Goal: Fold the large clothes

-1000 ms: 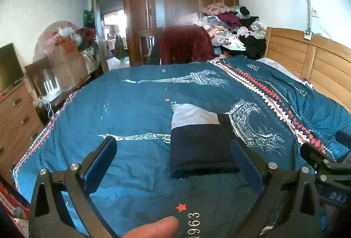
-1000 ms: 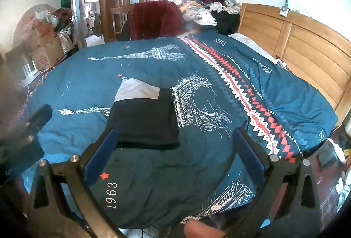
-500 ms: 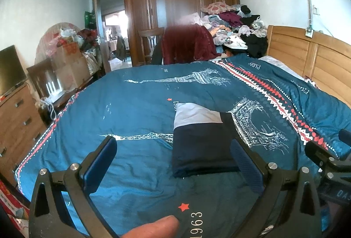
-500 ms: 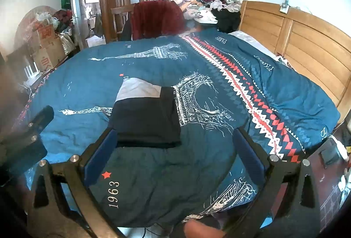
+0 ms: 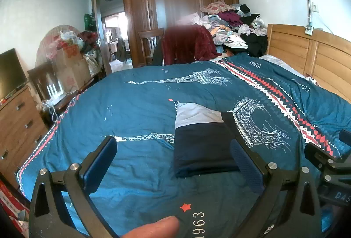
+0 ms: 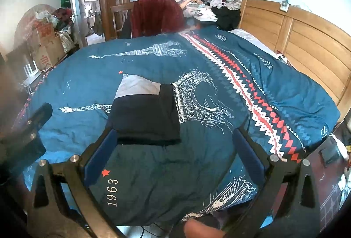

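A folded garment, dark navy with a pale grey far end [image 5: 199, 141], lies flat on the blue Eiffel-tower bedspread [image 5: 140, 111]; it also shows in the right wrist view [image 6: 145, 115]. My left gripper [image 5: 173, 161] is open and empty, held above the bed's near edge, just short of the garment. My right gripper [image 6: 173, 154] is open and empty, also short of the garment and to its right. The right gripper's body shows at the right edge of the left wrist view [image 5: 324, 161].
A wooden headboard [image 6: 307, 40] runs along the right. A heap of clothes [image 5: 230, 23], a chair with a dark red cloth [image 5: 186, 43] and a wardrobe [image 5: 179, 7] stand beyond the bed. A dresser [image 5: 15, 124] and boxes [image 5: 70, 67] are at left.
Both grippers have drifted slightly back and up from the bed; the garment lies unchanged. Both stay open.
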Demonstrator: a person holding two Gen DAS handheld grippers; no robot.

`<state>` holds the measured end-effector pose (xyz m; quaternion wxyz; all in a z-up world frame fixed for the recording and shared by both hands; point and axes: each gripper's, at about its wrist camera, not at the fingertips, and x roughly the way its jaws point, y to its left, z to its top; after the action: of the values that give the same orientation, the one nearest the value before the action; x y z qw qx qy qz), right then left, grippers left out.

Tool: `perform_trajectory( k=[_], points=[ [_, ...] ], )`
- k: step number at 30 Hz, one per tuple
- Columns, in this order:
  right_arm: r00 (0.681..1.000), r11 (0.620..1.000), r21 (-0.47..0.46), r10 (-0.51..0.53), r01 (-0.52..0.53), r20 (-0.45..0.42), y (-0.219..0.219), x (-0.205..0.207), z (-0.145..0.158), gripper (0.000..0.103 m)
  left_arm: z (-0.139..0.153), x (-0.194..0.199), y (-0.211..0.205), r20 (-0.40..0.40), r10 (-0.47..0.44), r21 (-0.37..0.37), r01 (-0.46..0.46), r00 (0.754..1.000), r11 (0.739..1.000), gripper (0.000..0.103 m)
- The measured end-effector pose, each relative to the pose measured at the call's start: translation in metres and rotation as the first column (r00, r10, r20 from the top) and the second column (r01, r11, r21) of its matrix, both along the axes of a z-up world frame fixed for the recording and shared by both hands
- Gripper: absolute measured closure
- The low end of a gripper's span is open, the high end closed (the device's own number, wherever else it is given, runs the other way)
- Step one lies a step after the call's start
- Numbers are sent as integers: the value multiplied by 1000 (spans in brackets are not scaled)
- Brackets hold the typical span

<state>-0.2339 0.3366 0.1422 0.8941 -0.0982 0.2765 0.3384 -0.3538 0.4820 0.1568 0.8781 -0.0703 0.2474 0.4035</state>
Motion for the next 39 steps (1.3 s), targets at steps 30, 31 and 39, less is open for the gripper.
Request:
perform_trajectory(
  k=[30, 31, 39],
  points=[
    [1000, 999, 18, 26, -26, 4, 5, -2, -1, 0, -15, -7, 16, -36, 3, -20, -4, 999, 1000, 0],
    [1000, 999, 17, 31, -31, 0, 6, -1, -1, 0, -15, -7, 17, -37, 4, -21, -5, 999, 1000, 0],
    [999, 999, 18, 36, -36, -6, 5, -1, -3, 0, -18, -9, 22, -32, 7, -55, -8, 999, 998, 0]
  ],
)
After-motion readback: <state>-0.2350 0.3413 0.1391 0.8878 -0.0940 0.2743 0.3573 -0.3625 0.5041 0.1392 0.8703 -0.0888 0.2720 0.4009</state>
